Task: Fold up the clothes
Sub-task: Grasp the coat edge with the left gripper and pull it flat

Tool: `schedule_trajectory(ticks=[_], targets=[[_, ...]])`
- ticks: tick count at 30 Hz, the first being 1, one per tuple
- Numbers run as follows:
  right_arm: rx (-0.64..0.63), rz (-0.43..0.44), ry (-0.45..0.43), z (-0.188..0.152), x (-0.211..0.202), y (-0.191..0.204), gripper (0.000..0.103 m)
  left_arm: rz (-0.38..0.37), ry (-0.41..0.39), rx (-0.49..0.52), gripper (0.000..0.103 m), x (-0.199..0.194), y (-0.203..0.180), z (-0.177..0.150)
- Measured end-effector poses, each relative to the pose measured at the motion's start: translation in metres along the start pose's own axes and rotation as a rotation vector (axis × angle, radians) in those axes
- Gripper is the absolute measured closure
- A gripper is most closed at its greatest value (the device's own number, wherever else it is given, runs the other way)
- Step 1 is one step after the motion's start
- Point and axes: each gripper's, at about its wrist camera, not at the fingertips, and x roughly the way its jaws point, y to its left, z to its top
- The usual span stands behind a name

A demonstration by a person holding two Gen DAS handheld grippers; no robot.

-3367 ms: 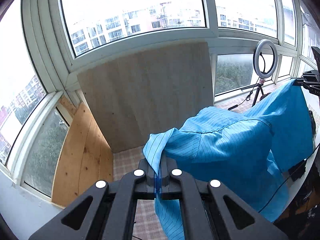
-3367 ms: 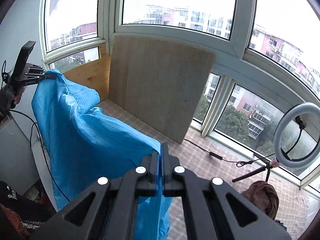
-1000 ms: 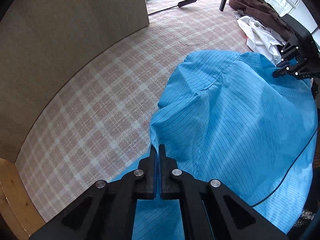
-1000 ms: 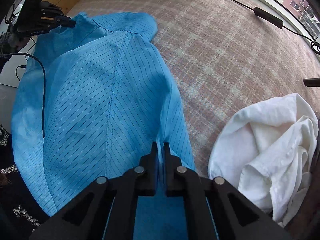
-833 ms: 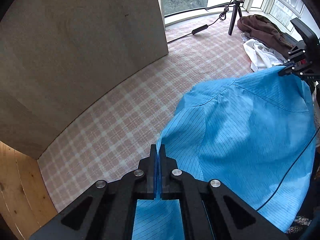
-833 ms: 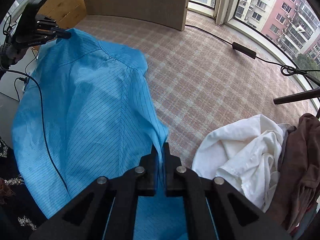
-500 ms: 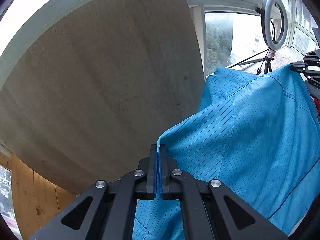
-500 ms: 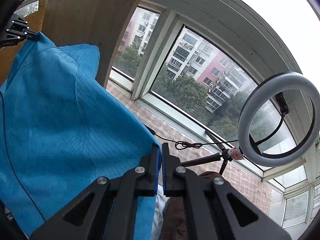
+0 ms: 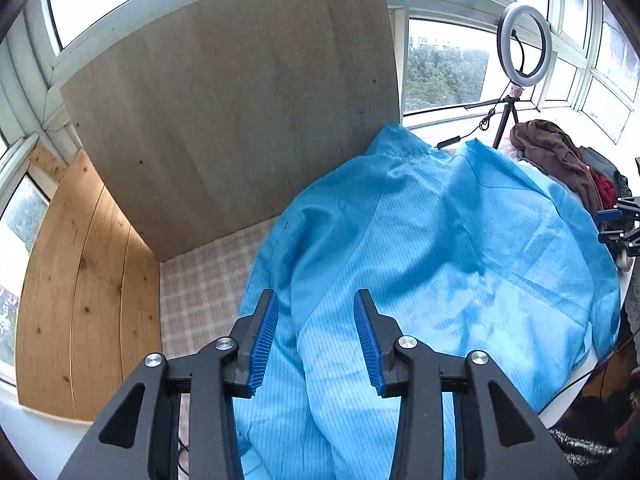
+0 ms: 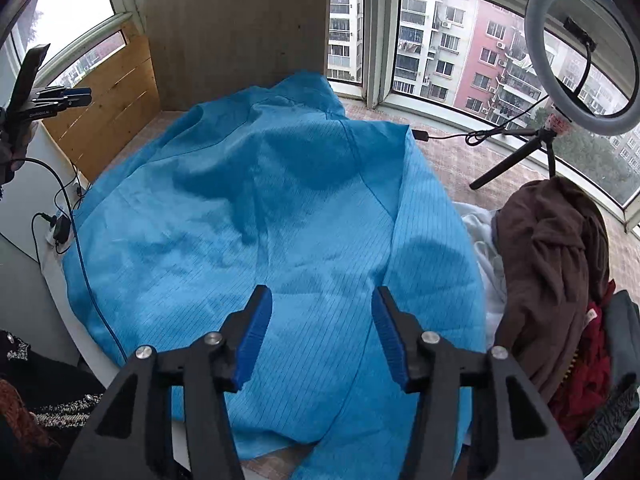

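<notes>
A big grey wooden board [image 9: 240,108] stands up against the windows in front of you, with a yellow wooden panel [image 9: 80,292] beside it on the left. Below them lies the surface with its pink checked cloth [image 9: 200,292].

The big blue striped garment [image 10: 280,216] lies spread out on that surface, puffy and wrinkled, and covers most of it. Its top edge reaches close to the grey board. Its near edge hangs down toward you.

On the right, just beside the blue garment, sits a pile of other clothes: a brown crumpled cloth [image 10: 548,248] on top, a white cloth [image 10: 480,240] under it, and something red [image 10: 596,376] lower down.

A white ring light on a small black tripod [image 10: 580,52] stands by the window behind the pile. A thin blue cable [image 10: 86,280] runs down along the left edge of the blue garment.

Your left claw [image 9: 314,336] is wide open above the garment's left part and holds nothing. Your right claw [image 10: 320,336] is wide open too, above the right part, and it holds nothing.
</notes>
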Motion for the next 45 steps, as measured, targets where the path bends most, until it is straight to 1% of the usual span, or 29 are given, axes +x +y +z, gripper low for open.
schedule_trajectory(ticks=[2, 4, 5, 7, 8, 9, 10, 12, 13, 15, 17, 19, 21, 22, 24, 25, 26, 27, 28, 30, 33, 35, 36, 38, 39, 40, 41, 43, 45], targets=[[0.073, 0.051, 0.088, -0.053, 0.019, 0.007, 0.052, -0.042, 0.093, -0.064, 0.065, 0.003, -0.005, -0.064], [0.154, 0.088, 0.161, -0.089, 0.039, -0.003, 0.052, -0.066, 0.191, -0.111, 0.065, 0.011, -0.013, -0.119], [0.144, 0.030, 0.199, -0.097, 0.048, -0.012, 0.054, -0.071, 0.228, -0.122, 0.065, 0.019, -0.018, -0.139], [0.080, -0.292, 0.232, -0.102, 0.052, -0.042, 0.054, -0.070, 0.278, -0.125, 0.065, 0.040, -0.030, -0.166], [0.092, -0.418, 0.234, -0.099, 0.047, -0.064, 0.056, -0.071, 0.299, -0.121, 0.065, 0.047, -0.035, -0.177], [0.131, -0.473, 0.216, -0.094, 0.035, -0.081, 0.056, -0.078, 0.316, -0.110, 0.065, 0.051, -0.039, -0.185], [0.163, -0.485, 0.192, -0.090, 0.020, -0.090, 0.056, -0.085, 0.333, -0.089, 0.065, 0.053, -0.042, -0.191], [0.156, -0.423, 0.126, -0.084, -0.011, -0.075, 0.056, -0.100, 0.366, -0.037, 0.065, 0.057, -0.051, -0.204], [0.140, -0.345, 0.099, -0.084, -0.020, -0.055, 0.055, -0.110, 0.377, -0.022, 0.065, 0.059, -0.053, -0.211], [0.093, -0.167, 0.055, -0.090, -0.026, -0.006, 0.041, -0.150, 0.391, -0.010, 0.065, 0.062, -0.058, -0.221], [0.027, -0.052, 0.065, -0.102, -0.004, 0.042, 0.037, -0.196, 0.395, 0.008, 0.065, 0.068, -0.063, -0.228], [-0.017, -0.029, 0.143, -0.109, 0.031, 0.077, 0.037, -0.223, 0.393, 0.033, 0.065, 0.077, -0.070, -0.227], [-0.006, -0.015, 0.198, -0.119, 0.062, 0.090, 0.037, -0.241, 0.387, 0.047, 0.068, 0.089, -0.077, -0.221], [0.019, 0.005, 0.214, -0.123, 0.075, 0.092, 0.036, -0.259, 0.379, 0.049, 0.072, 0.094, -0.080, -0.217], [0.118, 0.091, 0.226, -0.125, 0.089, 0.087, 0.037, -0.285, 0.368, 0.050, 0.098, 0.094, -0.082, -0.206], [0.144, 0.115, 0.223, -0.124, 0.092, 0.086, 0.037, -0.295, 0.365, 0.052, 0.103, 0.092, -0.083, -0.200], [0.165, 0.133, 0.218, -0.122, 0.093, 0.085, 0.044, -0.304, 0.362, 0.053, 0.103, 0.091, -0.083, -0.195], [0.174, 0.161, 0.222, -0.120, 0.092, 0.085, 0.083, -0.313, 0.359, 0.054, 0.103, 0.089, -0.084, -0.189], [0.180, 0.192, 0.227, -0.117, 0.089, 0.086, 0.099, -0.323, 0.355, 0.056, 0.103, 0.088, -0.084, -0.184], [0.151, 0.194, 0.184, -0.111, 0.064, 0.090, 0.098, -0.307, 0.346, 0.060, 0.103, 0.068, -0.079, -0.175], [0.129, 0.181, 0.096, -0.105, -0.002, 0.092, 0.098, -0.268, 0.330, 0.066, 0.103, 0.030, -0.068, -0.163], [0.158, 0.178, -0.001, -0.098, -0.046, 0.078, 0.098, -0.241, 0.319, 0.071, 0.103, 0.005, -0.060, -0.156], [0.196, 0.179, -0.036, -0.093, -0.054, 0.067, 0.098, -0.228, 0.314, 0.073, 0.103, -0.008, -0.056, -0.152], [0.283, 0.181, -0.100, -0.082, -0.065, 0.045, 0.098, -0.199, 0.305, 0.122, 0.103, -0.007, -0.056, -0.147], [0.272, 0.154, -0.074, -0.082, -0.057, 0.044, 0.098, -0.194, 0.313, 0.143, 0.101, 0.000, -0.058, -0.147], [0.248, 0.122, -0.035, -0.084, -0.047, 0.045, 0.096, -0.200, 0.336, 0.145, 0.095, 0.011, -0.058, -0.153], [0.225, 0.089, 0.005, -0.086, -0.036, 0.046, 0.094, -0.206, 0.362, 0.139, 0.080, 0.022, -0.057, -0.163], [0.185, 0.050, 0.074, -0.098, -0.017, 0.049, 0.084, -0.223, 0.393, 0.115, 0.063, 0.043, -0.059, -0.183], [0.209, 0.065, 0.111, -0.116, 0.005, 0.052, 0.067, -0.242, 0.402, 0.079, 0.064, 0.064, -0.058, -0.200]])
